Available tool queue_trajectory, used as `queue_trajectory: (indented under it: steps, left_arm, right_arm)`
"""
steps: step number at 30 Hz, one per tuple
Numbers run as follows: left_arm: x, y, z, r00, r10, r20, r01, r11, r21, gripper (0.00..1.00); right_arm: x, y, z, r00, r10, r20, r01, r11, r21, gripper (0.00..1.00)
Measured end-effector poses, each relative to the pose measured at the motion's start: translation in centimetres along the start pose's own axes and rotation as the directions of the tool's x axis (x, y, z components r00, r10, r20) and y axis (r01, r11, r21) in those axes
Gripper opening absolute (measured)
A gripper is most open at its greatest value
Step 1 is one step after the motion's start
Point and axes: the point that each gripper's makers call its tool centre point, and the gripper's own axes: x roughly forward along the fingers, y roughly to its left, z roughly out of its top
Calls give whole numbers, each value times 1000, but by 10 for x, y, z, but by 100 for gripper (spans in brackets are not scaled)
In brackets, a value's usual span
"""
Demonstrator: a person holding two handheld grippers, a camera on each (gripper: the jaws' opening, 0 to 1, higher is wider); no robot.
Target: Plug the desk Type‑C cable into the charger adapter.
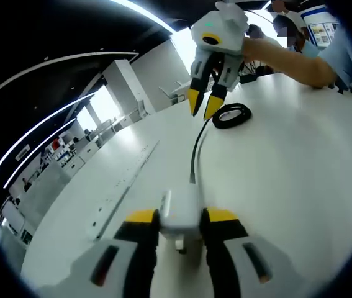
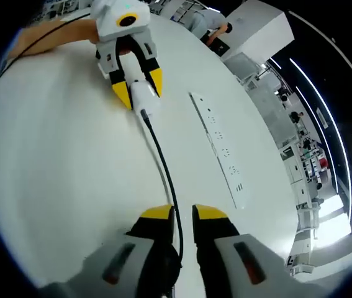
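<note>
Gripping the white charger adapter (image 1: 180, 214) between its yellow-tipped fingers (image 1: 141, 216), the left gripper (image 1: 182, 217) is pinching the block at 6 o'clock in the left gripper view, just above the white desk (image 1: 287, 186). The black Type‑C cable (image 1: 195, 152) is running from the adapter's far face toward 12 o'clock, where its slack is lying in a coil (image 1: 231, 115) on the desk. In the right gripper view the same adapter (image 2: 143, 98) is sitting at 11 o'clock in the left gripper (image 2: 137, 87), and the cable (image 2: 163, 167) is trailing down to 6 o'clock, passing between the jaws of the right gripper (image 2: 183, 218). Those jaws are standing close on either side of the cable, and appear to be pinching it, though contact cannot be confirmed. The connector is appearing to meet the adapter, but full seating is too small to judge. A recessed power strip (image 2: 220, 148) is lying at 2 o'clock, apart from the work. In my judgement, the step is needing the adapter held rigid while the right gripper is feeding the cable straight along the port's axis, without sideways pull; a tug on the line risks unseating or bending the connector. A person's forearm (image 1: 287, 59) is resting on the desk at 1 o'clock.
</note>
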Motion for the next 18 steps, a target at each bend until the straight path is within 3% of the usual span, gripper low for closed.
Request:
queue_trajectory:
  steps: [5,13,18]
  left_arm:
    - [-4,7,-5,1000,27,-12,-27,1000,-8,30]
    - [-9,12,-10,999,48,-18,-49,999,-21,30]
    - [-11,12,-12,998,59,-24,-59,998,-11,30]
  right_arm:
    - [-12,-17,-22,1000,14,-9,-14,997,71,19]
    - [-9,2,-43,988,146,-46,-139,982,127,24]
    - [-5,9,-52,983,162,-87,-152,982,112,25]
